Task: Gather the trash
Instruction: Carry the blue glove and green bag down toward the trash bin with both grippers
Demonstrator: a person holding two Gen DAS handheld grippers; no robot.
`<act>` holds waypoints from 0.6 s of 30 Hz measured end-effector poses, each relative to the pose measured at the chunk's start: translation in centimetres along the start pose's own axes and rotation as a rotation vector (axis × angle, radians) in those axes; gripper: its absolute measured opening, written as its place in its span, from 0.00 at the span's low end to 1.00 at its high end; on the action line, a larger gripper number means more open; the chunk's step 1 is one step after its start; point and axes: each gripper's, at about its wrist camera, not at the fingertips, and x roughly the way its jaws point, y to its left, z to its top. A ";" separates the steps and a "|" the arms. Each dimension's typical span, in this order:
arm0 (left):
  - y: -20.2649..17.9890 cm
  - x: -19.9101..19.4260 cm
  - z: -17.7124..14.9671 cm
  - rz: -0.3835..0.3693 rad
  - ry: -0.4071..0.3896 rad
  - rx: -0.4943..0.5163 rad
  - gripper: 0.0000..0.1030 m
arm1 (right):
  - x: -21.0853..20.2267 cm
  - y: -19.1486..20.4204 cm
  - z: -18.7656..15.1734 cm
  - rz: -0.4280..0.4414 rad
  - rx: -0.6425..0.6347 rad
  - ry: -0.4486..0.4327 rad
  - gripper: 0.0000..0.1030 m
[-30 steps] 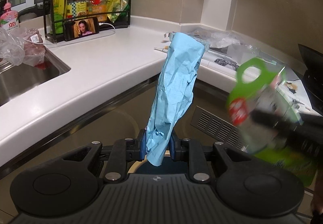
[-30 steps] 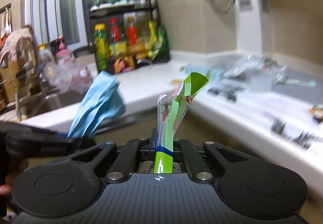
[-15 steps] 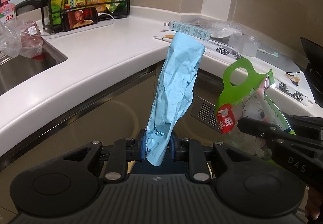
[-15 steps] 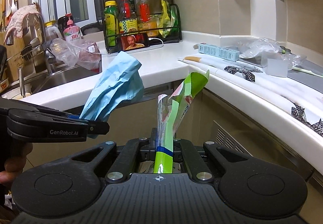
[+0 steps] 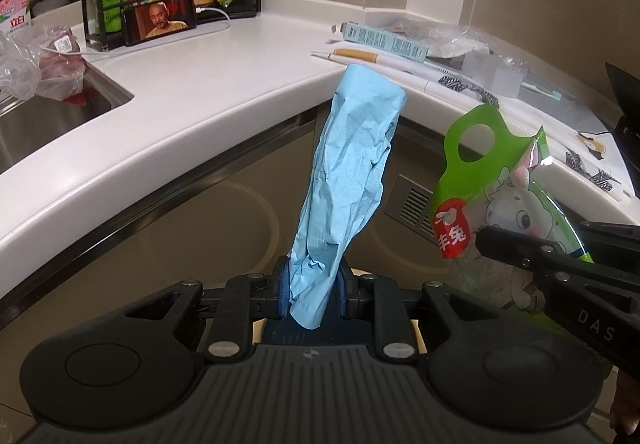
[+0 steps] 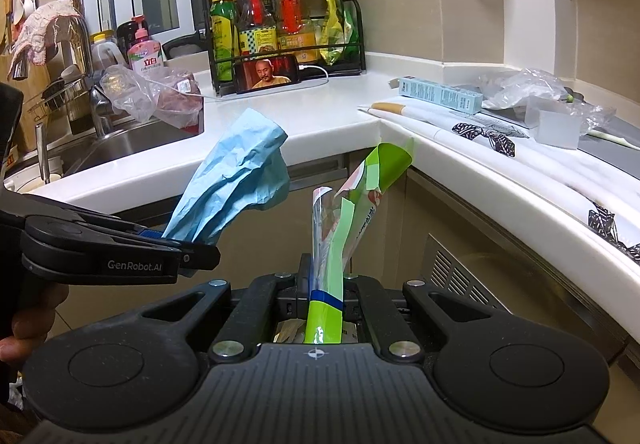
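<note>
My left gripper [image 5: 311, 292] is shut on a crumpled blue paper [image 5: 352, 180] that stands up from its jaws, in front of the counter corner. The right wrist view shows that same left gripper [image 6: 196, 250] at the left with the blue paper [image 6: 236, 184] sticking up and right. My right gripper [image 6: 326, 294] is shut on a green snack wrapper [image 6: 360, 196], pinched near its lower end. From the left wrist view, the right gripper [image 5: 486, 240] reaches in from the right, clamped on the green snack wrapper [image 5: 492, 196] with its cartoon animal print.
A white L-shaped counter [image 5: 224, 84] wraps around, with a sink [image 5: 48, 116] at left. On it lie a long box [image 5: 384, 40], clear plastic bags [image 5: 452, 40], a phone [image 5: 160, 20] and a bottle rack [image 6: 280, 16]. Cabinet fronts with a vent [image 5: 412, 200] lie below.
Both views have tilted slightly downward, so the counter sits higher in frame. The green wrapper has steadied from a blur beside the blue paper. Both grips are unchanged.
</note>
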 end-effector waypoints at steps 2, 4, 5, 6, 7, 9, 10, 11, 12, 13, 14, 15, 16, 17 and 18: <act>0.1 0.2 0.0 -0.001 0.009 -0.003 0.24 | 0.2 0.0 0.0 -0.001 0.001 0.006 0.03; 0.2 0.3 0.0 0.000 0.014 -0.003 0.24 | 0.3 0.0 0.0 0.000 0.002 0.011 0.03; 0.2 0.4 0.0 -0.001 0.017 -0.004 0.24 | 0.4 -0.1 -0.1 -0.001 0.002 0.014 0.03; 0.3 0.5 0.0 -0.002 0.020 -0.005 0.24 | 0.5 -0.1 -0.1 -0.001 0.002 0.018 0.03; 0.3 0.6 -0.1 -0.002 0.024 -0.005 0.24 | 0.6 -0.1 -0.2 -0.001 0.003 0.022 0.03; 0.3 0.8 -0.1 0.000 0.031 -0.005 0.24 | 0.9 -0.1 -0.2 -0.003 0.005 0.033 0.03; 0.3 0.9 -0.2 0.003 0.036 -0.006 0.24 | 1.0 -0.2 -0.3 -0.004 0.006 0.039 0.03; 0.3 1.1 -0.2 0.004 0.042 -0.007 0.24 | 1.1 -0.2 -0.3 -0.005 0.008 0.044 0.03; 0.4 1.3 -0.3 0.006 0.049 -0.009 0.24 | 1.2 -0.3 -0.4 -0.005 0.011 0.050 0.03; 0.4 1.5 -0.3 0.010 0.056 -0.009 0.24 | 1.3 -0.3 -0.4 -0.006 0.012 0.055 0.03; 0.3 1.8 -0.3 0.017 0.065 -0.009 0.24 | 1.5 -0.3 -0.4 -0.007 0.014 0.062 0.03; 0.3 2.0 -0.2 0.023 0.072 -0.007 0.24 | 1.7 -0.3 -0.5 -0.007 0.015 0.069 0.03; 0.2 2.3 -0.2 0.029 0.078 -0.004 0.24 | 1.9 -0.4 -0.6 -0.007 0.017 0.077 0.03; 0.2 2.6 -0.2 0.034 0.084 0.000 0.24 | 2.1 -0.4 -0.6 -0.008 0.019 0.087 0.03; 0.2 2.9 -0.3 0.039 0.091 0.003 0.24 | 2.3 -0.5 -0.7 -0.009 0.022 0.096 0.03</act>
